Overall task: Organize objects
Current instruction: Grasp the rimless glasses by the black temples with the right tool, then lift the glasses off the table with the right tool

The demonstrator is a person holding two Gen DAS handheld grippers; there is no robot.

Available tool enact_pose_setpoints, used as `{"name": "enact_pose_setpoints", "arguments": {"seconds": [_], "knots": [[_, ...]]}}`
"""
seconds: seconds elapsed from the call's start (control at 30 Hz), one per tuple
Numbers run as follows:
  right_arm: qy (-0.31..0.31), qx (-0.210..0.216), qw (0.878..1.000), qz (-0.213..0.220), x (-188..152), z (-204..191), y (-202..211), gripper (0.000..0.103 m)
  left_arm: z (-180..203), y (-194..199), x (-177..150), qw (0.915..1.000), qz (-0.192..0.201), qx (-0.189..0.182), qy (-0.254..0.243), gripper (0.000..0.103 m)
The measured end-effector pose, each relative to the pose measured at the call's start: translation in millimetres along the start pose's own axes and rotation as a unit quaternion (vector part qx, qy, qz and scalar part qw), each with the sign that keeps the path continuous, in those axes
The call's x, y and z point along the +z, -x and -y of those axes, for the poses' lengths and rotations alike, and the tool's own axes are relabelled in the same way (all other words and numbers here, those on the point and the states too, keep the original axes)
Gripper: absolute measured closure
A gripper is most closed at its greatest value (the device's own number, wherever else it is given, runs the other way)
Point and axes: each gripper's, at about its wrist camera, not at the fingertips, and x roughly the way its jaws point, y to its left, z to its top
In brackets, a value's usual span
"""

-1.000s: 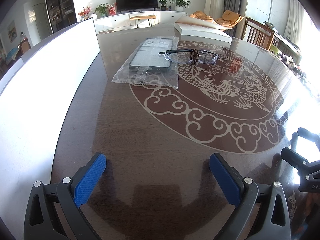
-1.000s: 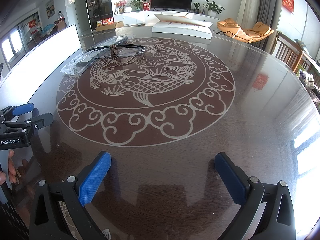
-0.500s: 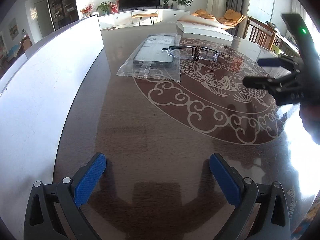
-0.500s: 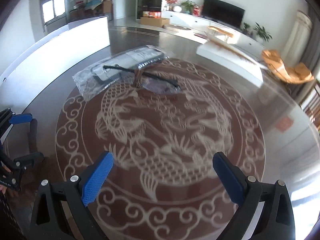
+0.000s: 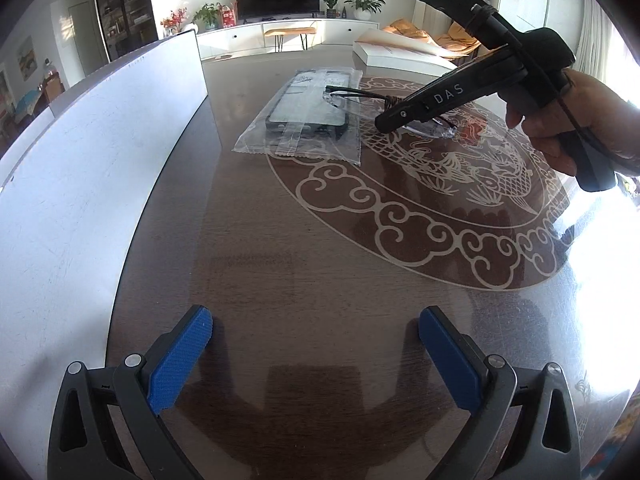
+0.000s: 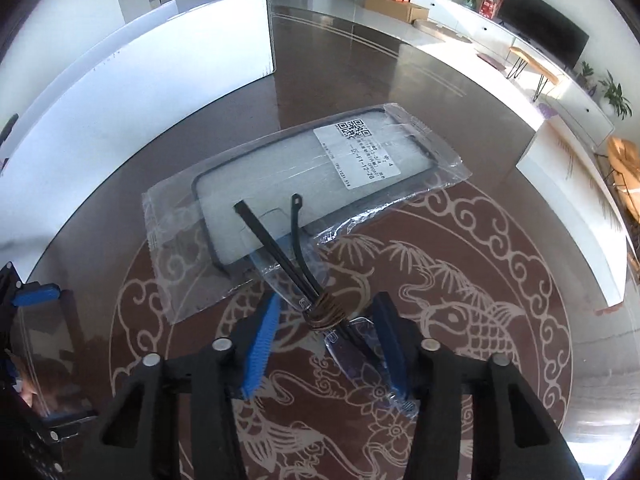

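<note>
Straddling clear-lensed glasses [image 6: 320, 312], ribbed blue pads [image 6: 262, 350] stand parted, not touching.

Hand-held gripper [image 6: 326, 344] astride glasses [image 6: 320, 300]

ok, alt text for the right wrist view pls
The right gripper, jaws open, straddles folded clear glasses bound with a brown band, on a dark table with a fish inlay. Their arm tips overlap a bagged phone case; a white board stands behind.
</note>
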Motion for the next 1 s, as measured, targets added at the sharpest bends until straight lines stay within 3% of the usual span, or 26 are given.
{"name": "enact_pose_setpoints", "arguments": {"seconds": [0.13, 0.23, 0.43, 0.6, 0.67, 0.73, 0.77, 0.87, 1.0], "knots": [[-0.017, -0.021, 1.000, -0.004, -31.8, -10.3, 15.0, 0.080, 0.0, -0.1, 0.3, 1.0000, 0.000, 0.000, 0.000, 0.000], [-0.088, -0.044, 0.995, -0.002, -67.0, -4.8, 30.1, 0.082, -0.1, 0.0, 0.1, 1.0000, 0.000, 0.000, 0.000, 0.000], [-0.246, -0.062, 0.967, 0.011, -150.1, 6.4, 69.5, 0.082, -0.1, 0.2, -0.1, 1.0000, 0.000, 0.000, 0.000, 0.000], [-0.301, -0.055, 0.951, 0.036, -195.0, 0.0, 92.3, 0.081, 0.0, 0.4, -0.1, 1.0000, 0.000, 0.000, 0.000, 0.000], [-0.310, -0.053, 0.947, 0.062, -204.0, -3.5, 99.2, 0.075, 0.0, 0.5, -0.3, 1.0000, 0.000, 0.000, 0.000, 0.000], [-0.304, -0.071, 0.946, 0.091, -211.5, -10.0, 106.8, 0.029, 0.1, 0.6, -0.3, 1.0000, 0.000, 0.000, 0.000, 0.000], [-0.296, -0.088, 0.945, 0.107, -214.6, -13.8, 112.4, 0.022, 0.1, 0.5, -0.1, 1.0000, 0.000, 0.000, 0.000, 0.000], [-0.262, -0.126, 0.947, 0.133, -220.4, -22.3, 123.0, 0.018, 0.1, 0.7, -0.5, 1.0000, 0.000, 0.000, 0.000, 0.000], [-0.239, -0.130, 0.953, 0.134, -227.9, -21.4, 124.3, 0.016, 0.1, 0.7, -0.3, 1.0000, 0.000, 0.000, 0.000, 0.000]]}}
